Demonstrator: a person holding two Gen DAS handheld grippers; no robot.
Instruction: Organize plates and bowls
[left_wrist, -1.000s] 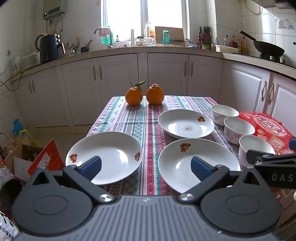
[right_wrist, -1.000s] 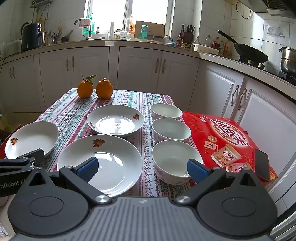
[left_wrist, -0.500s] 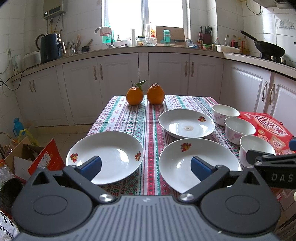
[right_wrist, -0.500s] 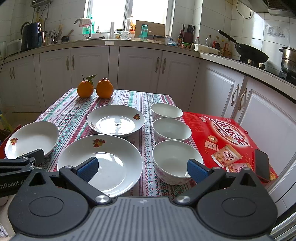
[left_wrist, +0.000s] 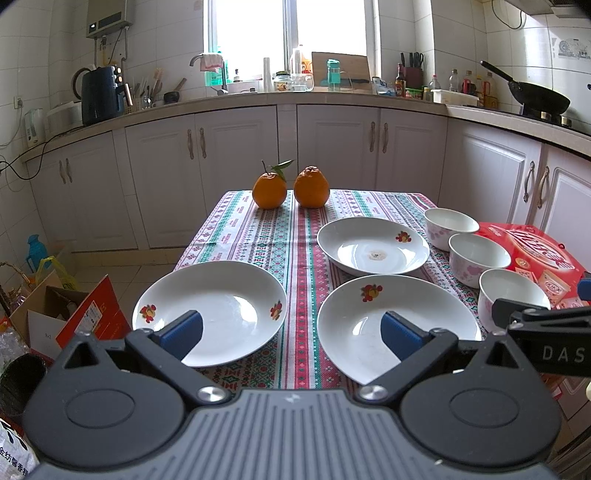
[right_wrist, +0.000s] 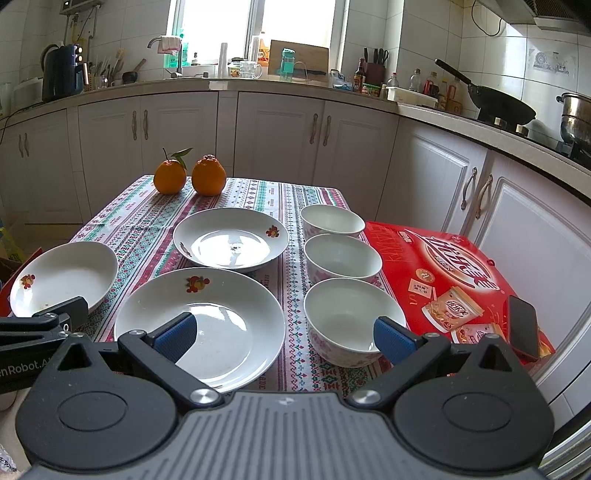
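Observation:
Three white plates with fruit prints lie on the striped tablecloth: a near-left plate (left_wrist: 221, 306), a near-middle plate (left_wrist: 376, 317) and a far plate (left_wrist: 373, 245). To their right three white bowls stand in a row: near bowl (right_wrist: 351, 317), middle bowl (right_wrist: 341, 256), far bowl (right_wrist: 332, 219). My left gripper (left_wrist: 291, 334) hovers open at the table's front edge, straddling the gap between the two near plates. My right gripper (right_wrist: 282, 334) is open too, low between the near-middle plate (right_wrist: 207, 321) and the near bowl. Neither holds anything.
Two oranges (left_wrist: 291, 186) sit at the table's far end. A red snack box (right_wrist: 443, 273) with a dark phone (right_wrist: 522, 332) on it lies right of the bowls. Cardboard boxes (left_wrist: 59, 314) stand on the floor at left. White kitchen cabinets (left_wrist: 332, 147) line the back.

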